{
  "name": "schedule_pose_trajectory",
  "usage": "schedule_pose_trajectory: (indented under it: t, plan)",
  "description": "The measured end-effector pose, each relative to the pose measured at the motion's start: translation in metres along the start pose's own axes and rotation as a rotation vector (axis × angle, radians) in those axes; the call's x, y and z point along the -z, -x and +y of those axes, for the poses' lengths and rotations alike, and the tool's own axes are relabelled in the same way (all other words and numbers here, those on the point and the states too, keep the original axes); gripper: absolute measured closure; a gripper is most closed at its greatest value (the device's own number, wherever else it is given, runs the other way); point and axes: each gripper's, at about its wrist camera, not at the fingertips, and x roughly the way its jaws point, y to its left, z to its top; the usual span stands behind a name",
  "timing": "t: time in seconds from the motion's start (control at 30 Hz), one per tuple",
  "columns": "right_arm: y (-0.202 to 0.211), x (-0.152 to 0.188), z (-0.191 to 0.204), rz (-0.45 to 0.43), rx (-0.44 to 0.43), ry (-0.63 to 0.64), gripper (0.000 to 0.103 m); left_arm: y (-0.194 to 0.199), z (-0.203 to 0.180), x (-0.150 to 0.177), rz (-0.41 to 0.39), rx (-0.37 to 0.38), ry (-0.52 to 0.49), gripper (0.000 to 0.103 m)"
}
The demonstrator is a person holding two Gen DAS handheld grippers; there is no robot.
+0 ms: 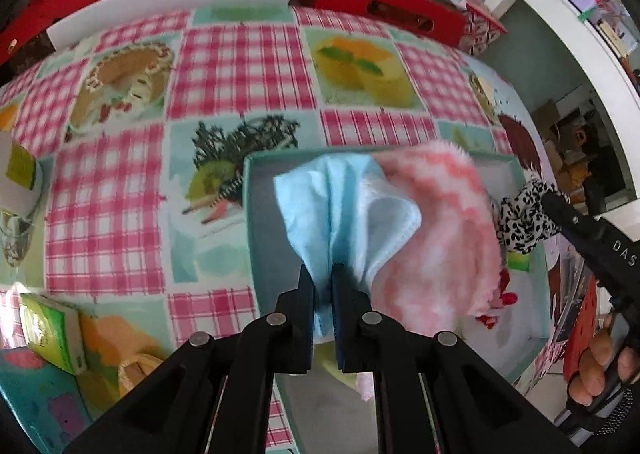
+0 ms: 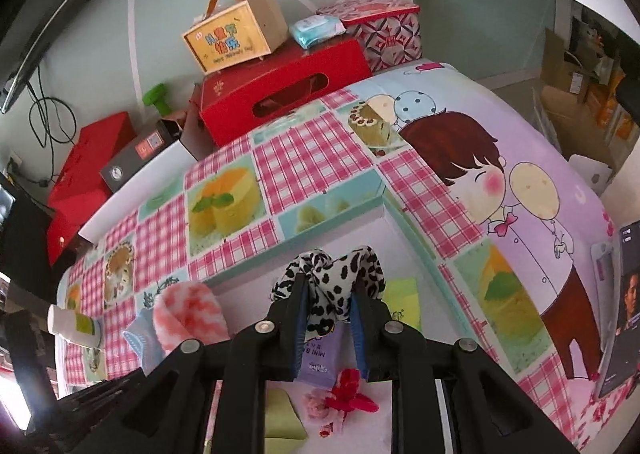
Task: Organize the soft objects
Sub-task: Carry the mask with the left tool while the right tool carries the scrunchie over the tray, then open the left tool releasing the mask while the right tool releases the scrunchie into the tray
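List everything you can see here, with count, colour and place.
Blue cloth: one, light blue, gripped in left claw over the tray.
Fluffy cloth: one, pink and white, hanging beside the blue cloth.
Spotted fabric: one, black and white, gripped in right claw.
Tray: one, teal rim, on the tablecloth.
Tablecloth: one, pink checks with food pictures.
Red boxes: several, at the table's far edge.
Purple packet: one, in the tray.
Hand: one, holding the right claw.
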Motion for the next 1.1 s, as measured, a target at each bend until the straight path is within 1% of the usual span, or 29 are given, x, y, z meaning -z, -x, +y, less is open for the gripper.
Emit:
schedule_pose_trajectory:
  t: [0.2, 0.37, 0.47, 0.53, 0.57, 0.6, 0.63, 0.7, 0.73, 0.8, 0.93, 0.97, 1.0, 1.07, 1.1]
  plan:
    - [-0.004, 0.001, 0.0, 0.026, 0.031, 0.001, 0.08, -0.011, -0.018, 0.008, 0.047, 0.031, -0.051, 0.095]
    - [-0.006, 0.002, -0.001, 0.036, 0.052, 0.001, 0.079, -0.018, -0.03, 0.013, 0.066, 0.01, -0.09, 0.095]
    - [-0.008, 0.003, 0.0, 0.049, 0.074, 0.009, 0.076, -0.018, -0.033, 0.014, 0.07, 0.009, -0.093, 0.095]
    - [-0.009, 0.004, 0.0, 0.054, 0.091, 0.014, 0.072, -0.017, -0.033, 0.013, 0.073, 0.001, -0.094, 0.095]
    - [-0.009, 0.003, -0.001, 0.055, 0.097, 0.013, 0.068, -0.016, -0.033, 0.01, 0.073, -0.004, -0.094, 0.094]
    - [-0.009, 0.003, -0.001, 0.055, 0.1, 0.012, 0.061, -0.015, -0.033, 0.009, 0.073, -0.009, -0.095, 0.092]
    - [-0.007, 0.003, -0.002, 0.049, 0.108, 0.014, 0.059, -0.014, -0.034, 0.009, 0.073, -0.012, -0.097, 0.09]
    - [-0.005, 0.002, -0.002, 0.038, 0.108, 0.014, 0.057, -0.011, -0.034, 0.008, 0.07, -0.015, -0.098, 0.08]
    - [-0.005, 0.002, -0.002, 0.038, 0.108, 0.014, 0.057, -0.009, -0.034, 0.006, 0.066, -0.02, -0.1, 0.077]
    - [-0.002, 0.001, -0.001, 0.031, 0.109, 0.017, 0.05, -0.004, -0.033, 0.006, 0.058, -0.04, -0.11, 0.066]
    - [0.001, 0.0, 0.001, 0.028, 0.115, 0.027, 0.047, 0.006, -0.032, 0.002, 0.038, -0.045, -0.115, 0.059]
    - [0.002, 0.0, 0.002, 0.028, 0.116, 0.03, 0.044, 0.01, -0.031, 0.001, 0.032, -0.041, -0.113, 0.057]
    - [0.003, 0.0, 0.003, 0.026, 0.118, 0.033, 0.037, 0.013, -0.029, 0.001, 0.026, -0.04, -0.109, 0.055]
    - [0.006, 0.0, 0.004, 0.022, 0.121, 0.039, 0.035, 0.02, -0.023, 0.002, 0.014, -0.044, -0.102, 0.048]
    - [0.007, 0.0, 0.004, 0.02, 0.121, 0.041, 0.035, 0.024, -0.022, 0.002, 0.004, -0.048, -0.1, 0.047]
